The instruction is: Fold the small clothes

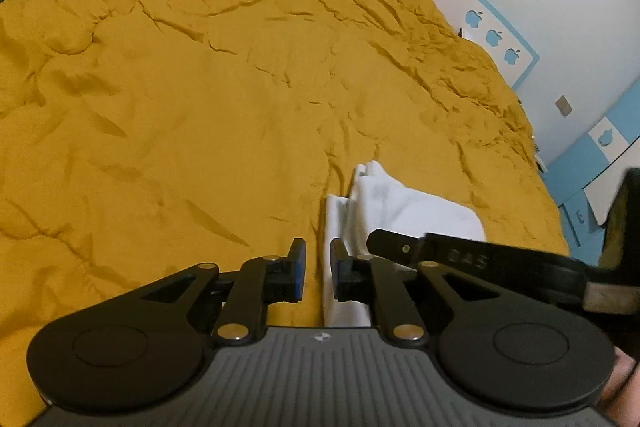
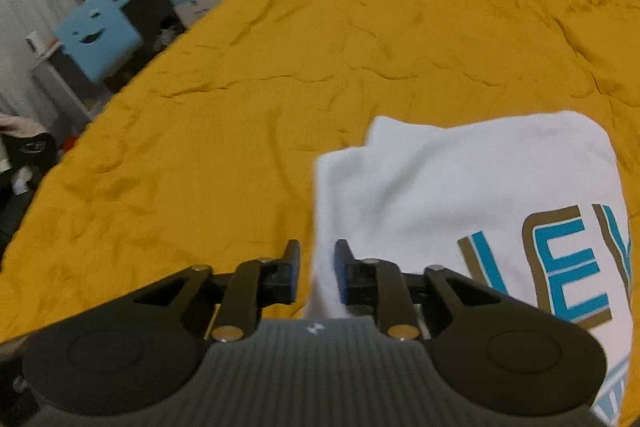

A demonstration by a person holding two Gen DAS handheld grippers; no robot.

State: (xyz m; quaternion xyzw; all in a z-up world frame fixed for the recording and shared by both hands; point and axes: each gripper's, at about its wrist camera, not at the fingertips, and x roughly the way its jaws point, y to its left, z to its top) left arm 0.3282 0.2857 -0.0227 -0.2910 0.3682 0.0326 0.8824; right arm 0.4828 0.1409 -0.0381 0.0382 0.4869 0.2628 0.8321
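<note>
Your left gripper (image 1: pixel 318 269) slightly parted over the white shirt's (image 1: pixel 400 203) folded edge, pads off the cloth, your right gripper (image 2: pixel 317 273) likewise narrowly apart, soft white shirt with blue-brown lettering lying on the wrinkled mustard bedspread (image 2: pixel 280 87) near its front edge.

My room is dim and warm-lit; both fisheye views bend hard at dark corners, and the right view of the rumpled mustard-yellow bedspread (image 2: pixel 280 75) is motion-blurred.

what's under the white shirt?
The white shirt lies folded on the yellow bedspread, which shows all around it. Whatever is beneath the fabric or inside its folds is covered.
</note>
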